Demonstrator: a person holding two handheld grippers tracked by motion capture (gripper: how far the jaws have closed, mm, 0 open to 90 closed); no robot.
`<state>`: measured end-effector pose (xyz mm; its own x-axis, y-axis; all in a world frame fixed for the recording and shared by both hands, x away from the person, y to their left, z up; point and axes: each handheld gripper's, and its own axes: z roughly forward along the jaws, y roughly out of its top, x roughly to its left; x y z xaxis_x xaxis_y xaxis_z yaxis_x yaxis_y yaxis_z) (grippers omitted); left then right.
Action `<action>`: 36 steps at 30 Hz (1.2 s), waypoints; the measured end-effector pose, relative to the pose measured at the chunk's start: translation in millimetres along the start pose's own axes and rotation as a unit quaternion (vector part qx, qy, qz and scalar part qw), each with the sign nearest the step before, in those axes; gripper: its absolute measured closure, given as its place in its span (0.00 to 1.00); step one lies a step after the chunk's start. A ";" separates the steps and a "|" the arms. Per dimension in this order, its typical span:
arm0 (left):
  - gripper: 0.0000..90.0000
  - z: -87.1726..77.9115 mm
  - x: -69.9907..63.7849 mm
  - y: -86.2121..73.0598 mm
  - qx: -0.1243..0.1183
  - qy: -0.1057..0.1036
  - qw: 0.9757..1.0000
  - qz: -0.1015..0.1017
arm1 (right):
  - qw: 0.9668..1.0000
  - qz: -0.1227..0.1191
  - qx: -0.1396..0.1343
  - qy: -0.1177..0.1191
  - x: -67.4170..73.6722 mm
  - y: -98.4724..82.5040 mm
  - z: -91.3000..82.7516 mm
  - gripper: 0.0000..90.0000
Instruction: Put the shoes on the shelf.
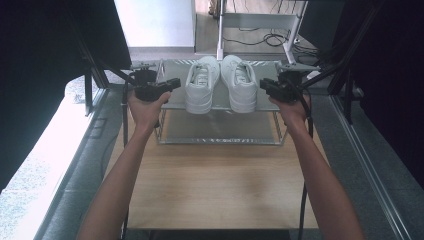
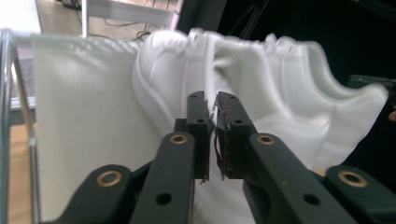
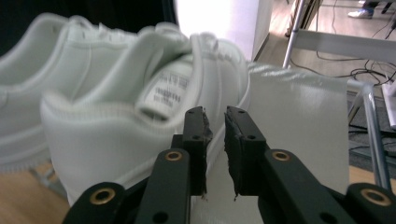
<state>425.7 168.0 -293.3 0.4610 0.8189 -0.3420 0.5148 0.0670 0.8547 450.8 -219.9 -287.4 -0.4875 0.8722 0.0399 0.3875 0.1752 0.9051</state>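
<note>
A left gripper (image 1: 172, 83) is held at the left end of a two-tier metal shoe rack (image 1: 220, 141) that stands at the far edge of a wooden table (image 1: 215, 185). In the left gripper view its jaws are seen drawn almost together, with only a thin slit between the pads and nothing gripped; they are aimed at the side of the left white sneaker (image 2: 187, 88) just ahead of them. A pair of white sneakers is set side by side on the rack's top shelf, toes toward the person: the left one (image 1: 201, 84) touching the right white sneaker (image 1: 240, 82). At the rack's right end a right gripper (image 1: 263, 85) is held, its jaws narrowly parted and empty, just beside the right sneaker (image 3: 116, 116).
</note>
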 end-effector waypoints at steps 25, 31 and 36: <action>1.00 19.3 2.5 -36.1 0.026 -0.048 0.998 -0.023 | 0.999 -0.031 0.023 0.006 14.2 -28.7 13.4 1.00; 1.00 29.0 -9.6 -38.0 0.027 -0.070 0.997 -0.031 | 0.999 -0.038 0.018 0.026 28.2 -29.5 16.4 1.00; 0.99 30.4 -11.7 -39.8 0.030 -0.066 0.997 -0.025 | 0.999 -0.040 0.022 0.026 32.1 -29.9 17.4 1.00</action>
<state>421.8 138.3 -335.2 0.5225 0.7336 -0.4345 0.5792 0.0686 0.8123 437.1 -189.2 -320.6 -0.5581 0.8298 -0.0087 0.3792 0.2643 0.8868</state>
